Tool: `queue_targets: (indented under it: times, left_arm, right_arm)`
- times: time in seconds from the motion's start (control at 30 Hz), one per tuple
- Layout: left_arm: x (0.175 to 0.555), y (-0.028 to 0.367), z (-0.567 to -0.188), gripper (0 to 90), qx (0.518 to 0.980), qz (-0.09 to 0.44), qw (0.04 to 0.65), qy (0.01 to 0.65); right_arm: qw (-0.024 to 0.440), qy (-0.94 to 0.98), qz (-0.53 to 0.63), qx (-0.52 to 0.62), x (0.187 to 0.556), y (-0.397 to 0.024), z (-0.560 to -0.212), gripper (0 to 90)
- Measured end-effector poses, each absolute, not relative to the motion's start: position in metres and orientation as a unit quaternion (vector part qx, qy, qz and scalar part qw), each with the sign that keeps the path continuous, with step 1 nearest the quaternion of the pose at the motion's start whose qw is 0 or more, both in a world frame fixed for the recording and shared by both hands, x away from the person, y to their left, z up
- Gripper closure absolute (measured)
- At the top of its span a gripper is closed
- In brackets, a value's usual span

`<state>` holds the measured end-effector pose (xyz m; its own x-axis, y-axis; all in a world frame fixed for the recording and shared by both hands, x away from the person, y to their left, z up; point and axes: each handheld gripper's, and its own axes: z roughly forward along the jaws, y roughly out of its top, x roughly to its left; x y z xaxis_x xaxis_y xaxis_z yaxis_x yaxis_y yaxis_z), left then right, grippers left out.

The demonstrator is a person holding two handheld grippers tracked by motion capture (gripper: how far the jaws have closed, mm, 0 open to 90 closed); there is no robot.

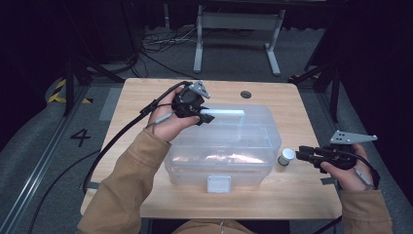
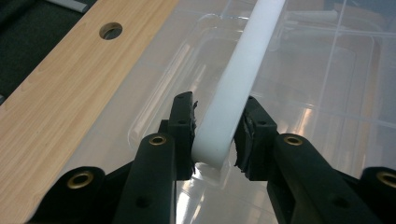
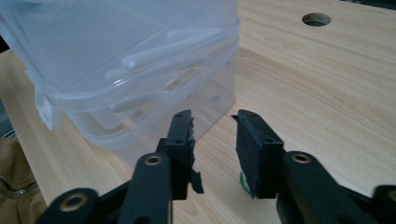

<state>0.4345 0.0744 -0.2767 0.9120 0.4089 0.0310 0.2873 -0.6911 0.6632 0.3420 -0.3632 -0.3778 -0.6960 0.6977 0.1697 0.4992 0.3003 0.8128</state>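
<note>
A clear plastic storage box (image 1: 253, 131) with its lid on stands in the middle of the wooden table (image 1: 141, 92). A white handle (image 1: 228, 113) lies across the lid. My left gripper (image 1: 207, 117) is shut on the left end of that handle (image 2: 252, 51), a pad pressing on each side. A small jar with a white cap (image 1: 286, 157) stands just right of the box. My right gripper (image 1: 299, 153) hangs open beside the jar, nothing between its pads. In the right gripper view, the gripper (image 3: 215, 126) points at the box's corner (image 3: 116, 56), with a green bit of the jar (image 3: 243, 181) low behind one jaw.
A white latch (image 1: 218, 184) sits on the box's near wall. A round hole (image 1: 246, 94) is cut in the table beyond the box. Bare tabletop lies left and right of the box. Cables and a metal stand (image 1: 234, 34) are on the floor behind.
</note>
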Motion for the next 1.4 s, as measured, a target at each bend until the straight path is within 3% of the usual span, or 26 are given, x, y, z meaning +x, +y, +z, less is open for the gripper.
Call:
queue_targets:
  times: [0.2,0.5,0.77,1.0,1.07,1.1,1.2,1.4]
  left_arm:
    - [0.446,0.074,-0.27,70.2,0.915,0.08,0.341,0.201]
    - [0.452,0.075,-0.268,70.0,0.914,0.07,0.343,0.206]
    - [0.452,0.075,-0.267,70.0,0.915,0.066,0.339,0.207]
    - [0.452,0.075,-0.267,69.9,0.915,0.065,0.339,0.208]
    - [0.451,0.076,-0.266,68.5,0.911,0.066,0.345,0.216]
    - [0.448,0.079,-0.261,55.3,0.902,0.074,0.362,0.224]
    - [0.444,0.085,-0.254,45.4,0.896,0.085,0.373,0.224]
    - [0.42,0.106,-0.235,44.0,0.879,0.119,0.403,0.224]
  right_arm:
    - [0.096,0.806,0.462,0.358,0.338,-0.357,-0.373,80.6]
    - [0.076,0.823,0.462,0.322,0.334,-0.34,-0.37,89.0]
    - [0.043,0.841,0.465,0.272,0.333,-0.311,-0.37,90.0]
    - [0.041,0.844,0.466,0.263,0.334,-0.304,-0.37,90.0]
    - [0.042,0.844,0.465,0.263,0.335,-0.303,-0.37,90.0]
    - [0.043,0.846,0.462,0.264,0.335,-0.302,-0.37,90.0]
    - [0.041,0.846,0.462,0.264,0.337,-0.302,-0.37,90.0]
    - [0.048,0.84,0.471,0.264,0.34,-0.301,-0.365,90.0]
